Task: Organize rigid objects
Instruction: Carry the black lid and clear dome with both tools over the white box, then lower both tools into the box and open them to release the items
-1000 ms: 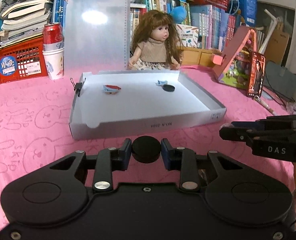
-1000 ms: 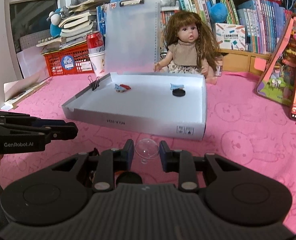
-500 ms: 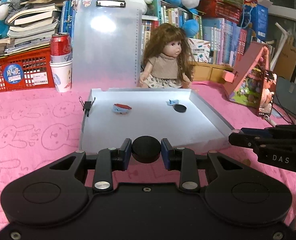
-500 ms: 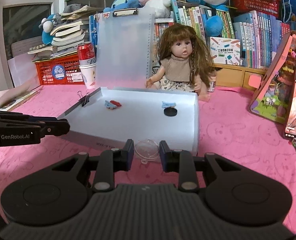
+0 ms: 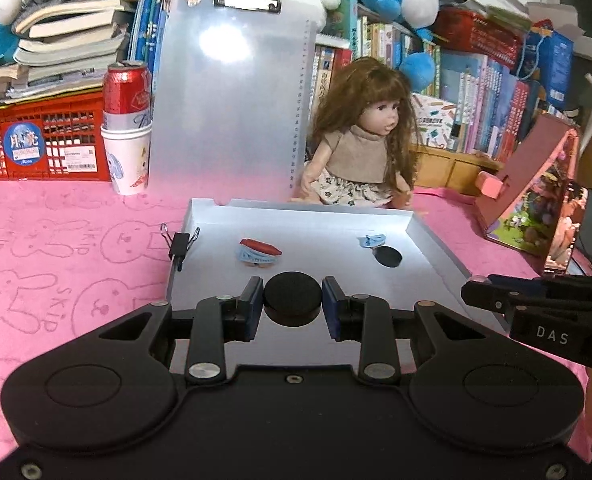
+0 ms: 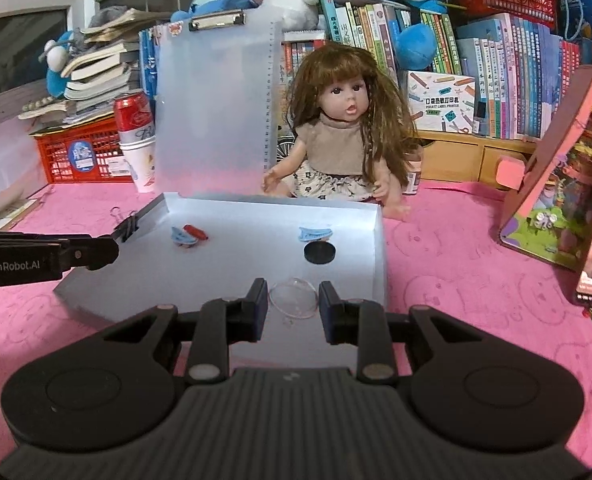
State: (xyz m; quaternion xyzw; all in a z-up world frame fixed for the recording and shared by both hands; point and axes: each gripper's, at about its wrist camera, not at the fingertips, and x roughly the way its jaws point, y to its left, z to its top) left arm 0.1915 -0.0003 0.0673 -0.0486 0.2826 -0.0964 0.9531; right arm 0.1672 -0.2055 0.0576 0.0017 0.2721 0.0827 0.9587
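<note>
My left gripper [image 5: 292, 299] is shut on a black round disc [image 5: 291, 298] and holds it over the near part of the white shallow box [image 5: 436, 240]. My right gripper [image 6: 293, 300] is shut on a clear plastic dome [image 6: 293, 298], held over the box's near right part [image 6: 380, 248]. Inside the box lie another black disc [image 6: 318, 253], a blue clip [image 6: 315, 233] behind it, and a blue and red clip [image 6: 187, 234] on the left. A black binder clip [image 5: 179, 242] grips the box's left wall.
A doll [image 6: 346, 136] sits behind the box beside an upright clear clipboard [image 5: 231, 96]. A red can in paper cups [image 5: 127, 128] and a red crate [image 5: 35, 140] stand back left. A pink toy house [image 6: 564, 184] stands right. Pink cloth covers the table.
Both grippers have moved forward and up, from in front of the box to over its near part, each still holding its object.
</note>
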